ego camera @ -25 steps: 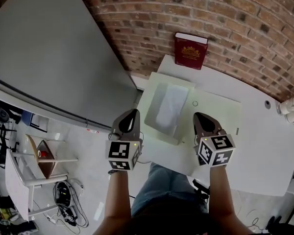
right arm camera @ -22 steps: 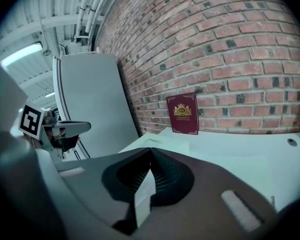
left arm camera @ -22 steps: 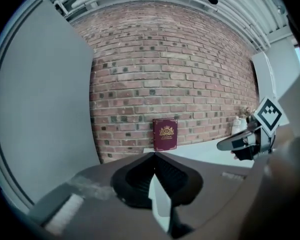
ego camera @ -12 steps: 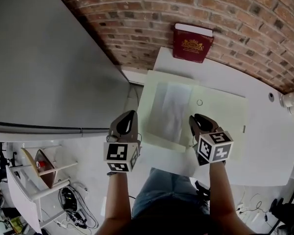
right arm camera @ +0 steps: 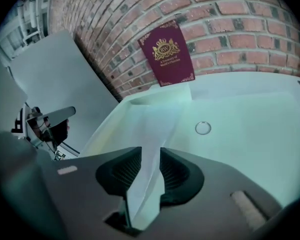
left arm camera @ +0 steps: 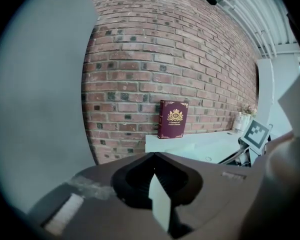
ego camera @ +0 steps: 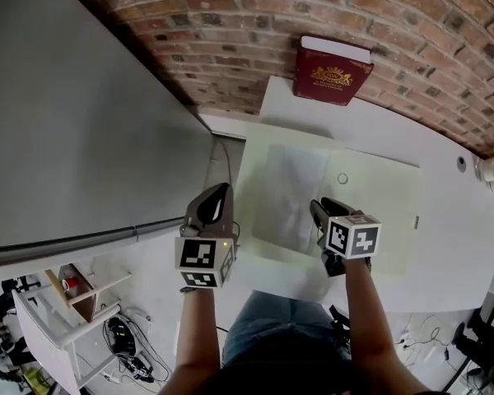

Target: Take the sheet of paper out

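A pale, see-through sheet [ego camera: 290,189] lies flat on a light yellow folder [ego camera: 375,208] on the white table [ego camera: 453,220]. My right gripper [ego camera: 317,207] sits at the sheet's near right edge, pointing down at it. Its jaws have just been opening and now stand open [right arm camera: 146,151]. The sheet [right arm camera: 157,119] runs in between them, and the pads do not press on it. My left gripper [ego camera: 223,189] hangs just off the table's left edge, beside the folder. Its tips meet [left arm camera: 154,156]. A pale sliver shows in the hollow behind them; what it is I cannot tell.
A maroon book [ego camera: 331,72] stands against the brick wall at the table's far edge. A small metal ring [ego camera: 342,178] lies on the folder beside the sheet. A big grey board [ego camera: 82,113] slopes along the left, with a white rack [ego camera: 66,295] on the floor below.
The sheet that stood raised off the folder now lies flat. My right gripper has sunk, rolled and opened its jaws. My left gripper has kept shut beside the table edge.
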